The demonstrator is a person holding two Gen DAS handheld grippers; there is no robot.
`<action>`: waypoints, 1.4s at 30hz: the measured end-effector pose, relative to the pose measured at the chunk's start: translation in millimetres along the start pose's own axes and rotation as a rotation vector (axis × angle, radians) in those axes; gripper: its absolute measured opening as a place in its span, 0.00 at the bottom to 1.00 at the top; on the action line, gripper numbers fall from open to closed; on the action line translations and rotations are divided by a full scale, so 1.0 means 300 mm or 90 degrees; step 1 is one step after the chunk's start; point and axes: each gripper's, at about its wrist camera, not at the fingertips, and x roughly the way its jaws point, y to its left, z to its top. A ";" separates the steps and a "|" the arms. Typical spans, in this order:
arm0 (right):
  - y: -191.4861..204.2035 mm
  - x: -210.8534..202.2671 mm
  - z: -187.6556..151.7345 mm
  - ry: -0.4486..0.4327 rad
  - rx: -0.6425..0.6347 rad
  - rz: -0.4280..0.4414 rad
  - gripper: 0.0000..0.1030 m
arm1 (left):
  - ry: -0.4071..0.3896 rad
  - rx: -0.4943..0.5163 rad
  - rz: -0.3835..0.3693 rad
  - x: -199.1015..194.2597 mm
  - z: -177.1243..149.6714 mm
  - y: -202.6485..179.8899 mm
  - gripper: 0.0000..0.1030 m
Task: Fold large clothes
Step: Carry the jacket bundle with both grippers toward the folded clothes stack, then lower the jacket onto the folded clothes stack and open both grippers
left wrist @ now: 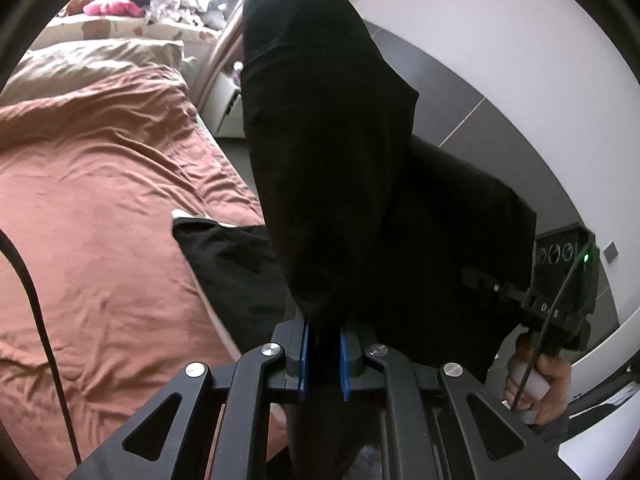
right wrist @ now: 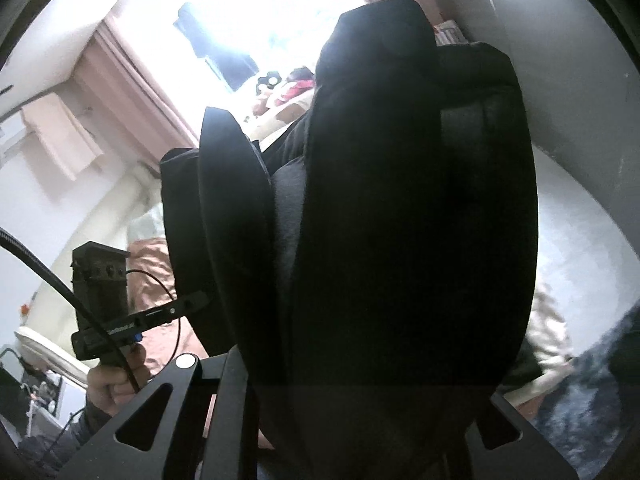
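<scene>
A large black garment hangs lifted in the air beside the bed. My left gripper is shut on its edge between the blue pads. A lower part of the garment rests on the rust bedspread. The right gripper's body shows at the right of the left wrist view, its fingers hidden in the cloth. In the right wrist view the black garment drapes over my right gripper and hides its fingers. The left gripper's body shows at the left there.
The bed carries a beige pillow and a pile of soft toys and clothes at its head. Grey tiled floor and a white wall lie right of the bed. A bright window with pink curtains is behind.
</scene>
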 end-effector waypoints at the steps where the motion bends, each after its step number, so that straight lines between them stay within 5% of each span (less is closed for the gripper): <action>1: -0.002 0.010 0.008 0.006 -0.001 -0.011 0.12 | 0.007 -0.002 -0.001 0.027 0.002 0.003 0.12; 4: 0.072 0.072 0.028 0.022 -0.004 -0.032 0.12 | 0.030 -0.025 -0.001 0.110 0.018 0.042 0.12; 15: -0.023 0.519 0.069 0.145 0.042 -0.142 0.14 | 0.109 -0.075 0.033 0.441 0.065 0.271 0.12; 18: -0.056 0.629 0.078 0.168 0.089 -0.182 0.23 | 0.134 -0.099 0.045 0.512 0.063 0.347 0.17; 19: -0.053 0.661 0.090 0.172 0.105 -0.195 0.34 | 0.138 -0.102 0.053 0.530 0.057 0.370 0.19; 22: -0.083 0.734 0.079 0.181 0.128 -0.267 0.49 | 0.147 -0.096 0.059 0.562 0.043 0.407 0.39; 24: -0.107 0.731 0.094 0.176 0.153 -0.272 0.50 | 0.142 -0.084 0.069 0.553 0.042 0.420 0.56; 31: -0.144 0.557 0.066 0.110 0.144 -0.352 0.63 | 0.105 -0.069 0.090 0.508 0.077 0.441 0.57; 35: -0.146 0.506 0.050 0.084 0.191 -0.315 0.63 | 0.116 -0.037 0.093 0.519 0.060 0.410 0.57; 42: -0.028 0.373 -0.100 0.039 0.144 -0.355 0.63 | 0.121 -0.027 0.095 0.543 0.080 0.454 0.57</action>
